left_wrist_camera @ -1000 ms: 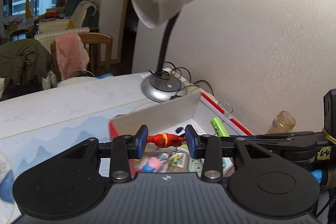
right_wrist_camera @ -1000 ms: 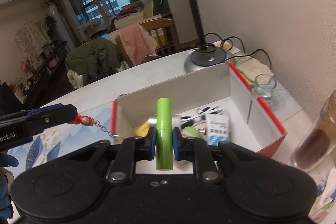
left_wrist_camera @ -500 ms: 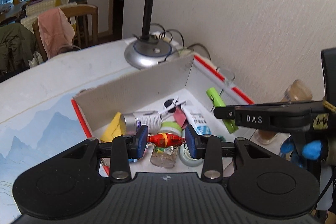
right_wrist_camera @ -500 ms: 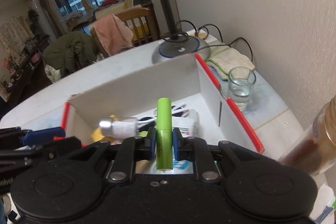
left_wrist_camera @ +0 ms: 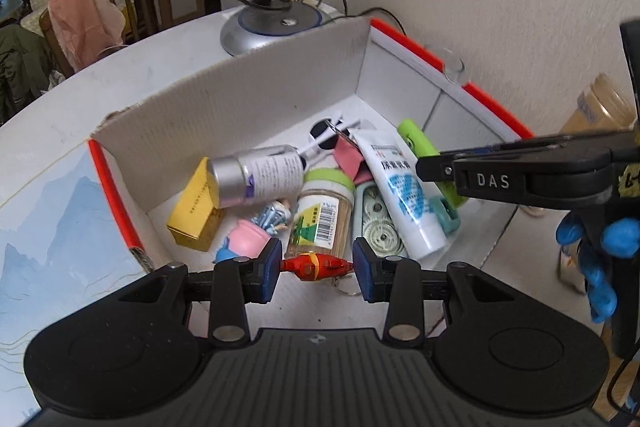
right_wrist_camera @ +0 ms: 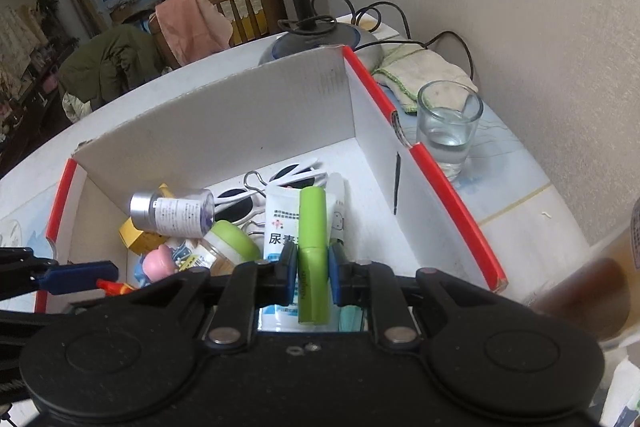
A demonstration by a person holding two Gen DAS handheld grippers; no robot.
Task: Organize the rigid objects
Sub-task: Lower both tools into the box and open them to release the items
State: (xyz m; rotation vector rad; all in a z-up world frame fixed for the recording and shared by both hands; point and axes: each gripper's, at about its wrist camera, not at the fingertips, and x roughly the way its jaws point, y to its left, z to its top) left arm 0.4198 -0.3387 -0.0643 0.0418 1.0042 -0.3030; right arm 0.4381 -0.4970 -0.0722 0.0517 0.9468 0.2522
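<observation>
Left wrist view: the left gripper (left_wrist_camera: 315,268) pinched a small red-and-yellow keychain figure (left_wrist_camera: 316,265) crosswise between its blue pads, its ring dangling below, over the white box (left_wrist_camera: 248,99).

Right wrist view: the right gripper (right_wrist_camera: 313,277) clamped a lime-green tube (right_wrist_camera: 313,247) lengthwise between its jaws, above the box's clutter.

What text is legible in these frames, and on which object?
"DAS": side of the right claw.
"尿素", partly hidden: white tube.
Print on the silver-capped bottle, barcode jar, yellow box and green tube: too small to read.
</observation>
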